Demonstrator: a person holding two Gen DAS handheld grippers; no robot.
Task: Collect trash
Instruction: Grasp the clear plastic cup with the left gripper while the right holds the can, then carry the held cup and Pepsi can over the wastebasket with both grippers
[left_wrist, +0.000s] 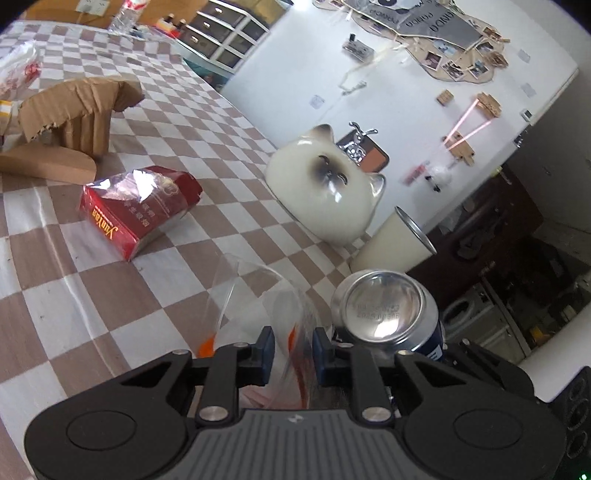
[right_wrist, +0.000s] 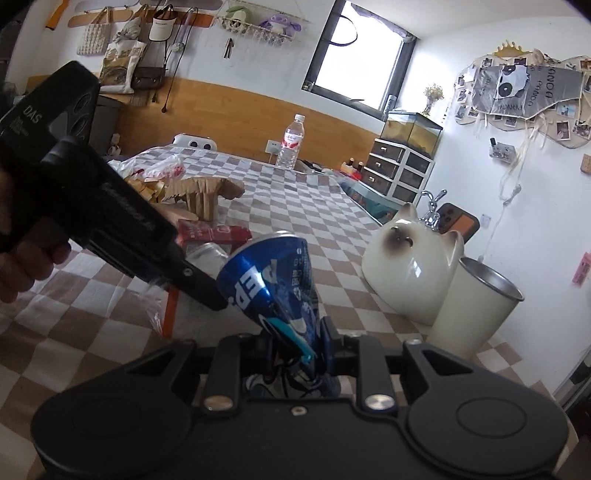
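Note:
My left gripper (left_wrist: 293, 343) is shut on a clear plastic bag (left_wrist: 255, 295) with orange trim, which stands up from between its pads just above the checkered tablecloth (left_wrist: 166, 122). Beside it on the right, the silver bottom of a crushed blue soda can (left_wrist: 384, 306) faces the camera. In the right wrist view my right gripper (right_wrist: 295, 343) is shut on the flattened end of that can (right_wrist: 273, 284). There the left gripper (right_wrist: 216, 301) reaches in from the left, a hand (right_wrist: 22, 266) holding it, its tip touching the can's side. A red cigarette pack (left_wrist: 136, 210) lies further out on the cloth.
Torn cardboard (left_wrist: 70, 110) and a crinkled wrapper (left_wrist: 18, 70) lie at the far left. A white cat-shaped ceramic jar (left_wrist: 325, 188) and a cream metal cup (left_wrist: 395, 240) stand at the table's right edge. A water bottle (right_wrist: 291, 142) stands at the far end.

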